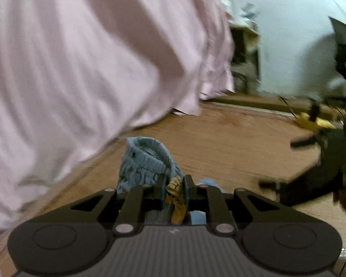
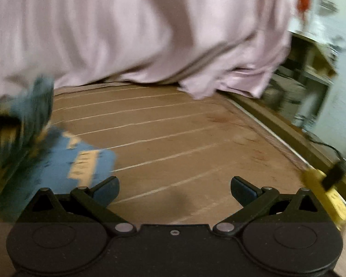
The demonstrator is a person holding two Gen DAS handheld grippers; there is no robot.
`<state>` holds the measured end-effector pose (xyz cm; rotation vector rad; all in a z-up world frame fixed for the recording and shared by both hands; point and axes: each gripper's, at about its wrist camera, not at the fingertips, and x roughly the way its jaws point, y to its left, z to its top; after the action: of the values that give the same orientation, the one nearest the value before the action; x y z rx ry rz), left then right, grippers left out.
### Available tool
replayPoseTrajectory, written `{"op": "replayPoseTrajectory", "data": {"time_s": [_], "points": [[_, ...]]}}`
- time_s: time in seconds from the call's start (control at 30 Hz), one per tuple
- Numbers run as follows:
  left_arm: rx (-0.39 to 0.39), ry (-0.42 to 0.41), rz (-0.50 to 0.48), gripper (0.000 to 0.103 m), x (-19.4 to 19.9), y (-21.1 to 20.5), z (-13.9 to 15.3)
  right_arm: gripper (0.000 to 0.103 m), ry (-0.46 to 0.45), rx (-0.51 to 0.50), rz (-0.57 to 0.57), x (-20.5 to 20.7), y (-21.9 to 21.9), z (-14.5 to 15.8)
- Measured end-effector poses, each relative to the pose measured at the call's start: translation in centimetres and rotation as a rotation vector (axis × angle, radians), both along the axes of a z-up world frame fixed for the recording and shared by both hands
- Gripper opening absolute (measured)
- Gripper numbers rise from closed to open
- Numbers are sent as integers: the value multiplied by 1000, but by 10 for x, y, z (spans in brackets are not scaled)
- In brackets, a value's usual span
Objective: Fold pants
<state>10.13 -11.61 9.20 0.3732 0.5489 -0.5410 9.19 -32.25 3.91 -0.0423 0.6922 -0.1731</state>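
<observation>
A: Close in on the left wrist view, the left gripper (image 1: 174,185) has its jaws drawn in narrow, clamped on the pants (image 1: 147,161). Blue fabric with a yellow printed patch is pinched right between the pads.

B: And the gathered elastic waistband bunches up just ahead of those fingers, lifted clear above the wooden counter (image 1: 230,143).

A: Over on the right wrist view, a different story. The right gripper (image 2: 174,190) stands wide, nothing between its blue pads (image 2: 243,190), only bare counter boards (image 2: 173,138) with pale seams beneath.

B: The pants show there too, at the left edge (image 2: 57,159), blue with yellow patches, one part lying flat on the counter, the rest rising up toward the left and badly blurred.

A: To the right, a yellow object with a black strap (image 2: 329,184) sits near the counter's edge; too smeared to name it.

B: Farther back, a pale pink sheet (image 2: 150,34) hangs in folds and meets the counter's far side. The left view has it filling the upper left (image 1: 80,57).

A: Beyond that, a pale blue wall (image 1: 288,46) and some shelving, all blurred.
</observation>
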Motion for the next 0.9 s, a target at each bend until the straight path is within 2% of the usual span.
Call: {"op": "replayPoseTrajectory", "data": {"time_s": [0.13, 0.27, 0.43, 0.5, 0.57, 0.63, 0.67, 0.73, 0.8, 0.9], "points": [[43, 84, -56, 17, 10, -39, -35, 102, 19, 26, -60, -3, -18, -8], [90, 116, -77, 17, 16, -69, -58, 102, 26, 22, -53, -3, -17, -14], [154, 133, -136, 19, 7, -79, -86, 102, 22, 49, -45, 2, -15, -15], [153, 153, -155, 19, 4, -79, -94, 102, 24, 47, -50, 3, -16, -15], [135, 167, -165, 26, 1, -77, -95, 102, 20, 44, -66, 1, -18, -14], [102, 162, -173, 49, -5, -71, -88, 102, 10, 63, -81, -1, -21, -13], [73, 157, -174, 54, -9, -63, -82, 102, 5, 78, -86, -1, -22, -13], [28, 150, -141, 75, -16, -45, -68, 102, -2, 120, -74, -1, -20, -13], [-15, 122, -75, 86, -20, -22, -56, 102, 2, 174, -45, 1, -15, -14], [-67, 132, 91, 88, -12, 18, -48, 102, 11, 286, 3, 7, 1, -22]]}}
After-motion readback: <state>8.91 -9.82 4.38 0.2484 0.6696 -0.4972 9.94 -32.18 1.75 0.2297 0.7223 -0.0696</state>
